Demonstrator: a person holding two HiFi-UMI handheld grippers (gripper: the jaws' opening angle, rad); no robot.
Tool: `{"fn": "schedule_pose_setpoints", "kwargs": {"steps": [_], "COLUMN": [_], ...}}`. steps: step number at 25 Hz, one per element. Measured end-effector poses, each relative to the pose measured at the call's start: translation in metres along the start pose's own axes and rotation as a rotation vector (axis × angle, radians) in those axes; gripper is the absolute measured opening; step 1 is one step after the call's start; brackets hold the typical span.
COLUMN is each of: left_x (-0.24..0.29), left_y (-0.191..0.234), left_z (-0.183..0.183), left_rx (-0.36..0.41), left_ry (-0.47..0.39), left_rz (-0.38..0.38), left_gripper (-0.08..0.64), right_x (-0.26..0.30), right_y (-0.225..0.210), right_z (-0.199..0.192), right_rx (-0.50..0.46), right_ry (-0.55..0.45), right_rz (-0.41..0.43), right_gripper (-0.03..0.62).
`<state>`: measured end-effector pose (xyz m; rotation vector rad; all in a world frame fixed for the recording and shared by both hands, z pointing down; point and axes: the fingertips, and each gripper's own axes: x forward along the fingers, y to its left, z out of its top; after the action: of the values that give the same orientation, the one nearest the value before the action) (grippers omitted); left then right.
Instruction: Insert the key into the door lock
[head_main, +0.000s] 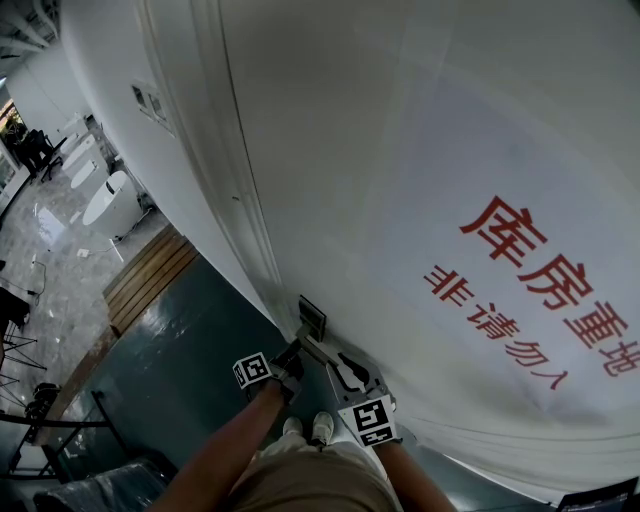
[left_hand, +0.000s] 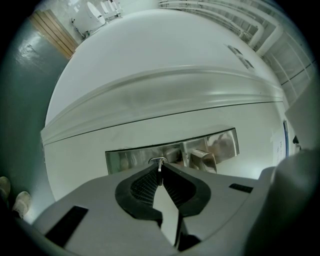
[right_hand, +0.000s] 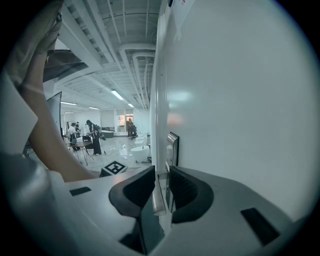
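Left hand-held gripper (left_hand: 159, 174) clenched on key (left_hand: 159, 164), lower centre of frame; key tip at keyhole of metal lock plate (left_hand: 131, 158). Right hand-held gripper (right_hand: 161, 176) grasping door handle (right_hand: 158, 198). White door (head_main: 400, 150).

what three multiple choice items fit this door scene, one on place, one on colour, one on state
1. Where is the door handle?
A between the right gripper's jaws
B on the floor
C above the lettering

2. What colour is the lettering?
A blue
B red
C green

3. What is the left gripper's state?
A open, empty
B shut on the key
C open around the handle

1 A: the door handle lies between the right gripper's jaws.
2 B: the lettering on the white door is red.
3 B: the left gripper's jaws pinch the key at the lock plate.
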<state>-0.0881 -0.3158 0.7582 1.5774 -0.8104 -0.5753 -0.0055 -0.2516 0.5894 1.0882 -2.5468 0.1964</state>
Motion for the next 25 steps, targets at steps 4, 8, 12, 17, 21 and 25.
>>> {"fn": "schedule_pose_setpoints", "kwargs": {"steps": [4,8,12,17,21,25], "left_x": [-0.0014,-0.0040,-0.0046,-0.0034,-0.0017,-0.0032], "left_y": [-0.0026,0.0001,-0.0072,-0.0057,-0.0058,-0.0029], "left_z": [0.0015,0.0022,0.0026,0.0030,0.0025,-0.0016], "left_rx": [-0.013,-0.015,-0.017,0.018,0.027,0.022], "left_ry": [-0.016,-0.024,-0.025,-0.016,-0.010,-0.004], "left_rz": [-0.005,-0.001,-0.009,-0.012,-0.013,0.003], "left_gripper": [0.033,0.032,0.032,0.033,0.034,0.034], "right_x": [0.0024,0.0037,0.0034,0.0013,0.0009,-0.0011], "right_y": [0.0033,0.0060,0.0070,0.0059,0.0055,0.0057], "right_z": [-0.0007,-0.0007,-0.0007,-0.0010,0.0000,-0.0017], "right_rx": [-0.010,-0.023,-0.025,-0.026,-0.027,-0.029], "right_ry": [0.007,0.015,0.018,0.019,0.016,0.021], "right_rz": [0.016,0.027,0.031,0.030,0.031,0.031], "right_gripper": [0.092,0.092,0.092,0.092,0.092,0.092]}}
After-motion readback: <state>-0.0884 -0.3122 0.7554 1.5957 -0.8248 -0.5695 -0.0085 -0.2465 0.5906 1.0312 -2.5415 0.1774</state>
